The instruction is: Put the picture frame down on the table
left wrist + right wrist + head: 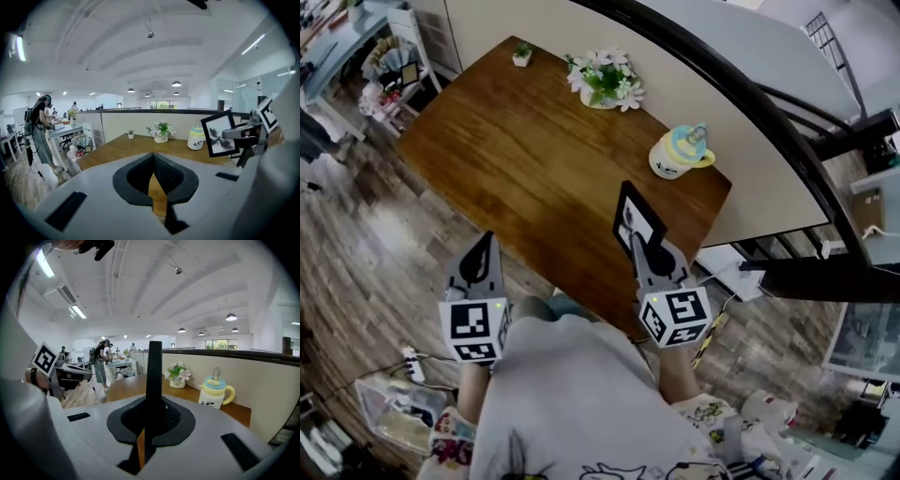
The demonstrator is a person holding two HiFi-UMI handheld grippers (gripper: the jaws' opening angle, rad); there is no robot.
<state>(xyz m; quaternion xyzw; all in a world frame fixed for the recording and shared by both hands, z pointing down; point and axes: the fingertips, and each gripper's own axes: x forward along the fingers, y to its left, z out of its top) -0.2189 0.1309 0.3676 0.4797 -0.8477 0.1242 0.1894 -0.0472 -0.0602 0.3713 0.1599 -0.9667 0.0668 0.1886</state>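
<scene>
The right gripper [639, 246] is clamped on the lower edge of the picture frame [637, 217]. The frame stands upright over the near edge of the wooden table [516, 150], its long axis rising from the jaws. Bare wood lies at 11 o'clock of the frame, and a bottle-shaped mug [680, 152] sits at 1 o'clock. The left gripper [483, 251], closed and empty, hangs at 9 o'clock, short of the table edge.

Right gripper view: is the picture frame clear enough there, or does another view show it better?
Right gripper view: the picture frame is edge-on, a dark bar against the bright ceiling, face unseen. Left gripper view: its face shows near the right rim, slightly soft, fisheye-warped. Head view: evenly lit, frame small but sharp above the table.
</scene>
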